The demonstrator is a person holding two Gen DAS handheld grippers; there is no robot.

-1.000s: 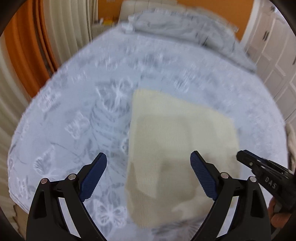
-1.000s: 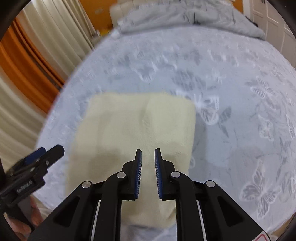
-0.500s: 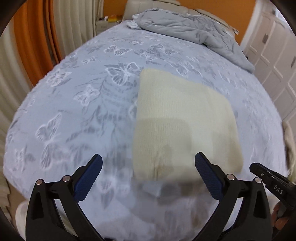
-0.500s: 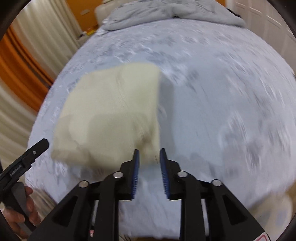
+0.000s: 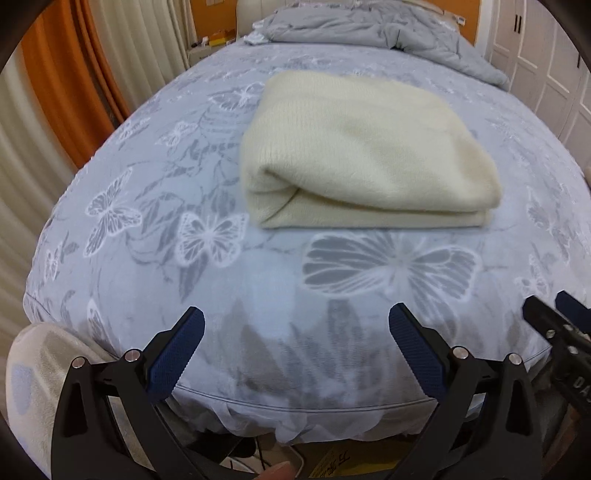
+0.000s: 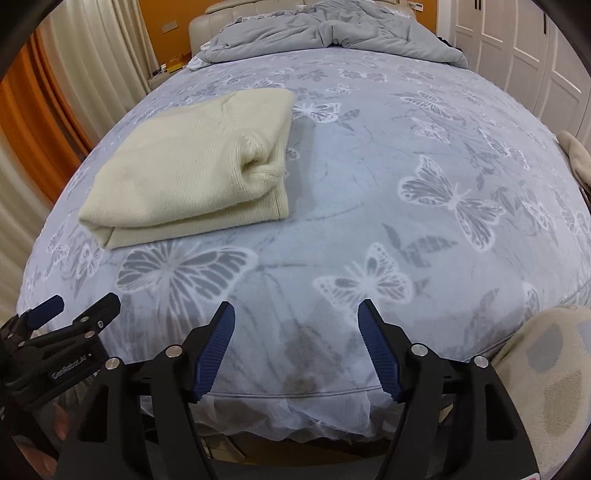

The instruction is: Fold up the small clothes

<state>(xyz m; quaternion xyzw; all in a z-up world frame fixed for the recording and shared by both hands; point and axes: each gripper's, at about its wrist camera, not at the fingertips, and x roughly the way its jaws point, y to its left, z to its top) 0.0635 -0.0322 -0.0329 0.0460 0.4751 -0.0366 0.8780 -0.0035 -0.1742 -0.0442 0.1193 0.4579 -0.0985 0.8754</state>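
Note:
A cream knitted garment [image 5: 362, 155] lies folded into a thick rectangle on the butterfly-print bed cover [image 5: 221, 280]; it also shows in the right wrist view [image 6: 192, 166], left of centre. My left gripper [image 5: 295, 350] is open and empty, low over the bed's near edge, well short of the garment. My right gripper [image 6: 295, 343] is open and empty, also at the near edge, to the right of the garment. Each gripper shows at the side of the other's view, the right one [image 5: 554, 332] and the left one [image 6: 74, 314].
A crumpled grey duvet [image 6: 325, 33] lies at the bed's far end. Orange and cream curtains [image 5: 66, 92] hang on the left, white cupboard doors [image 6: 517, 48] on the right. A cream spotted cloth [image 6: 546, 376] sits at the near right below the bed edge.
Both grippers have pulled back from the garment to the bed's near edge and dropped lower. The right gripper, nearly shut before, has opened wide. The garment stays folded on the bed.

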